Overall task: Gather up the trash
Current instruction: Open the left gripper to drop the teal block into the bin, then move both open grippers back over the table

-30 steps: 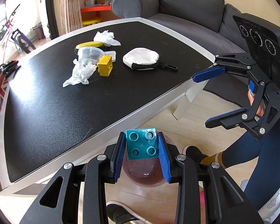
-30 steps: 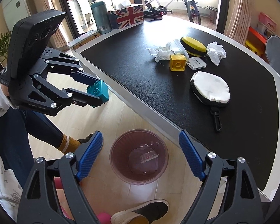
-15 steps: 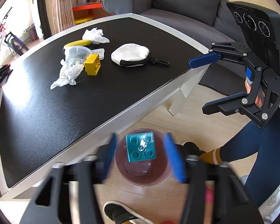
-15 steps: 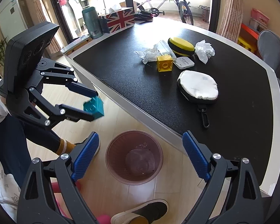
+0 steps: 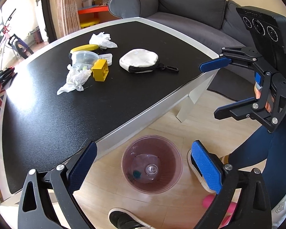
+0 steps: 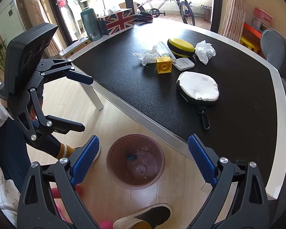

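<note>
Fingers of the left gripper (image 5: 143, 164) have just been opening and now stand spread wide with nothing between them, directly above the pink bin (image 5: 151, 164) on the floor by the near edge of the desk (image 5: 47, 118). The teal block (image 5: 136, 174) they pinched a second ago now lies at the bottom of the bin beside a clear plastic piece, so that item counts as collected. Half a second back it was caught in mid-fall between the parting fingers. The right gripper (image 6: 143, 158) also hangs over the bin, its fingers spread and empty; they too have just widened a little further.

Trash left on the desk: a crumpled tissue (image 5: 75, 80) touching the yellow block (image 5: 100, 70) at the centre left, and a second crumpled tissue (image 5: 103, 40) farther back beside the yellow case (image 5: 83, 48). The white pouch (image 5: 139, 60) lies to their right. Judging by this, the next pick is probably one of the tissues.
</note>
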